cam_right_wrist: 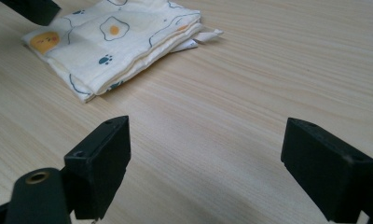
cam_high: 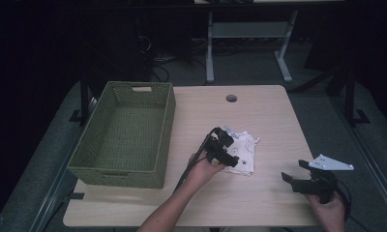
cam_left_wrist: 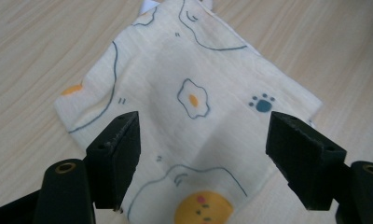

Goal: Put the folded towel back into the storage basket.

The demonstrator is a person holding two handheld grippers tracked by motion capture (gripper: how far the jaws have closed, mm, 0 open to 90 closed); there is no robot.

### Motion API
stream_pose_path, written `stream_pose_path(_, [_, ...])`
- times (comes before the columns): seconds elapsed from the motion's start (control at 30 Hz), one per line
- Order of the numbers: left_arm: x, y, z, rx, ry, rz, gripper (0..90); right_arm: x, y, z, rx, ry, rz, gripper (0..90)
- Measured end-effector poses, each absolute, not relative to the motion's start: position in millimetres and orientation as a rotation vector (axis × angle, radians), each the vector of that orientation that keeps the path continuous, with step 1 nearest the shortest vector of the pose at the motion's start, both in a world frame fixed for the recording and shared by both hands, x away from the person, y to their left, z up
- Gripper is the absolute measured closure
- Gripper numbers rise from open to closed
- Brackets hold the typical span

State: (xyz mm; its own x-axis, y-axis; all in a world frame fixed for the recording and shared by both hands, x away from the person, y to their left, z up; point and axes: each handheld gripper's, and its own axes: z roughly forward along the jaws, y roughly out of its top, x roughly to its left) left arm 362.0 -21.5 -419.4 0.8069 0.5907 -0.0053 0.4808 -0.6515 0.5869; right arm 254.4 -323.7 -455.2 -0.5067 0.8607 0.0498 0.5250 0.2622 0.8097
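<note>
Nearest you, by the table's (cam_high: 259,203) front edge toward its right corner, your right gripper (cam_high: 298,175) sits low over bare wood with its jaws spread wide and nothing between them; in the right gripper view the boards run clear ahead of the jaws, and the folded cloth (cam_right_wrist: 114,39) lies well beyond them. A little farther in, about the middle of the table and slightly to the right, your left gripper (cam_high: 229,145) hangs over that cloth (cam_high: 244,153), tips pointing down at it. In the left gripper view its jaws stand wide apart, with the cream fabric and its fried-egg and paw prints (cam_left_wrist: 194,112) spread between and below them; the pads do not look pressed into the cloth, though whether the tips brush its top layer cannot be told from here. So neither pair of tongs has hold of anything. The cloth already lies folded into a neat stack of several layers, with a small tag or corner poking out at its far end, so the folding looks done or close to it. Farther back, along the table's left edge, the green woven basket (cam_high: 92,145) stands with nothing in it, well apart from the cloth. Judging by that, what is probably left for you is to close on the folded stack, lift it without letting the layers slide open, and carry it left into the basket. Beyond the basket, near the far edge, there is a round cable hole (cam_high: 231,98) in the tabletop.
</note>
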Motion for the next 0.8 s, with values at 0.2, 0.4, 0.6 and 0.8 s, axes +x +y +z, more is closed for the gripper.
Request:
stream_pose_path(0.2, [374.0,-32.7,-423.0,2.431,0.8,0.25,34.0,254.1,-322.9,-455.2,1.251,2.14,1.127,15.4])
stream_pose_path(0.4, [384.5,-41.9,-433.1,2.471,0.832,0.25,39.2,254.8,-322.8,-455.2,1.253,2.137,1.131,15.4])
stream_pose_path(0.6, [389.2,-52.3,-440.3,2.507,0.844,0.249,44.5,254.7,-322.7,-455.1,1.248,2.138,1.133,15.4])
stream_pose_path(0.8, [392.1,-56.6,-446.6,2.528,0.88,0.258,51.9,254.3,-322.6,-454.6,1.247,2.138,1.137,15.4])
